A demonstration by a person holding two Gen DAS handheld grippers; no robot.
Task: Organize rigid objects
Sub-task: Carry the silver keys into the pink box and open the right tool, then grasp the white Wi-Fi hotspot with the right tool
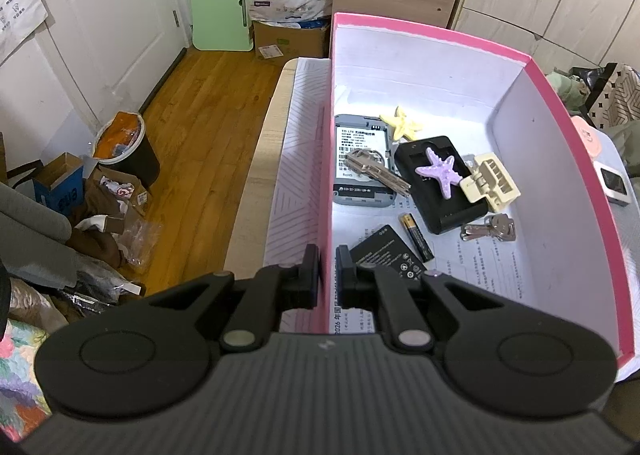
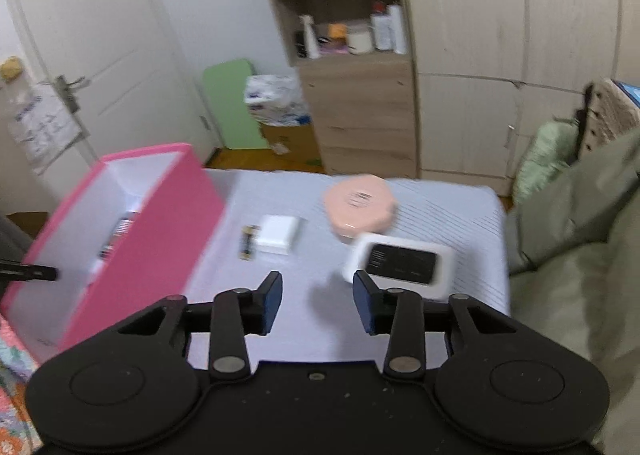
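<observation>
Left wrist view: the left hand-held gripper [image 1: 327, 255] is clamped on the pink box [image 1: 440, 37] wall; keys [image 1: 378, 171], starfish [image 1: 436, 171] and battery [image 1: 416, 237] lie inside. Right wrist view: the right hand-held gripper [image 2: 318, 301] is open and empty. On the surface [image 2: 304, 191] at frame center, a white charger [image 2: 278, 233], pink case [image 2: 358, 205] and white device [image 2: 400, 265] remain unsorted.

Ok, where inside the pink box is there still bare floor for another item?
Pink box: bare along the far wall beyond the yellow starfish, and the near right corner past the keys. The middle is crowded around the black charger.
</observation>
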